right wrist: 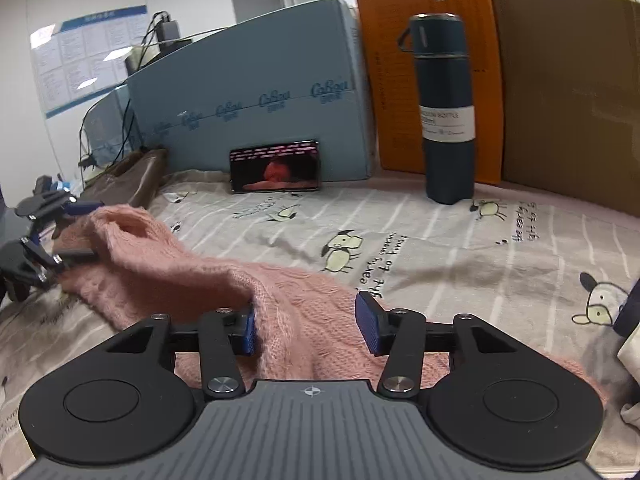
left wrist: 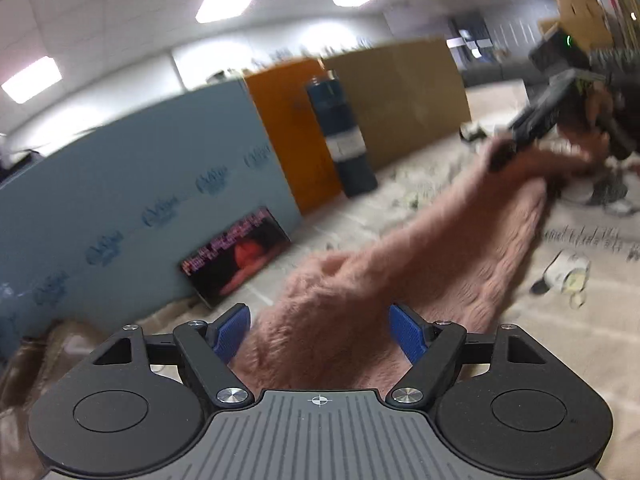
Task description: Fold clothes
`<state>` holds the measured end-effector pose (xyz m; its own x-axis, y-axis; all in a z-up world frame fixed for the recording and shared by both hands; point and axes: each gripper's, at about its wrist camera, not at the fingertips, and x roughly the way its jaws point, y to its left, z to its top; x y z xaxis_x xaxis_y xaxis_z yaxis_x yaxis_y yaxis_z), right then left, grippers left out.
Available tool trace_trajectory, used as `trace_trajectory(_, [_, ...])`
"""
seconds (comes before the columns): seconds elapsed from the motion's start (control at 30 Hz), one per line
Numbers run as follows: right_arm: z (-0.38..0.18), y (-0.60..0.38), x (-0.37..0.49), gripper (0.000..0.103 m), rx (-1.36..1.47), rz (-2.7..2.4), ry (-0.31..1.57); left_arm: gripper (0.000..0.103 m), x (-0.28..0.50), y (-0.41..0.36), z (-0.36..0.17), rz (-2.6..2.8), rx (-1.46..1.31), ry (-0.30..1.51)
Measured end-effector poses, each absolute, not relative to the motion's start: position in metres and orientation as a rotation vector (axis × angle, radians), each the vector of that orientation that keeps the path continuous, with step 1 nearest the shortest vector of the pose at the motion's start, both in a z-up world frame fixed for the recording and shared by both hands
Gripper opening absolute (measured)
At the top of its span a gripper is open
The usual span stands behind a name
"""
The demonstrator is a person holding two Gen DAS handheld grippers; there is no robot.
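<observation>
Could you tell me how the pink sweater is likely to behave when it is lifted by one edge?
The pink sweater looks floppy: it sags in folds across the sheet. Its fuzzy knit probably grips well and may stretch under its own weight.

"CaBou" repeated on blue foam board [right wrist: 256, 92], "BOTTLE" on flask label [right wrist: 446, 122]

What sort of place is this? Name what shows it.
Probably an office with a makeshift folding table: panel ceiling lights, a wall notice board, and foam board and cardboard screening a cartoon-print sheet.
</observation>
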<state>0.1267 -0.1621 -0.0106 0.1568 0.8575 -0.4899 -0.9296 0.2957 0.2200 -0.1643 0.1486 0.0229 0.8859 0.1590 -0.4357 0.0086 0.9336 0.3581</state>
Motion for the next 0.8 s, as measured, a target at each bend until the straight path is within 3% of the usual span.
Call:
trace_trajectory(0.33, [-0.009, -0.184, 0.134, 0.066, -0.14, 1.101, 0.569, 0.076, -0.119, 0.203, 0.032, -0.091, 0.032, 0.63])
trace_trajectory(0.37, [-0.007, -0.188, 0.131, 0.068, -0.162, 1.076, 0.547, 0.065, -0.117, 0.203, 0.035, -0.132, 0.026, 0.645])
trace_trajectory(0.4, [-0.005, -0.193, 0.126, 0.07, -0.181, 1.058, 0.524, 0.037, -0.116, 0.2, 0.036, -0.167, 0.032, 0.656])
trace_trajectory(0.43, [-0.004, -0.2, 0.12, 0.073, -0.193, 1.051, 0.504, 0.024, -0.115, 0.197, 0.037, -0.201, 0.04, 0.666])
trace_trajectory(0.5, [-0.003, -0.218, 0.111, 0.078, -0.199, 1.038, 0.475, 0.012, -0.116, 0.195, 0.037, -0.273, 0.01, 0.689])
trace_trajectory(0.67, [-0.008, -0.264, 0.102, 0.083, -0.168, 0.941, 0.472, 0.012, -0.122, 0.243, 0.037, -0.424, -0.401, 0.608])
trace_trajectory(0.8, [-0.016, -0.293, 0.095, 0.083, -0.121, 0.881, 0.482, 0.017, -0.113, 0.261, 0.015, -0.296, -0.469, 0.677])
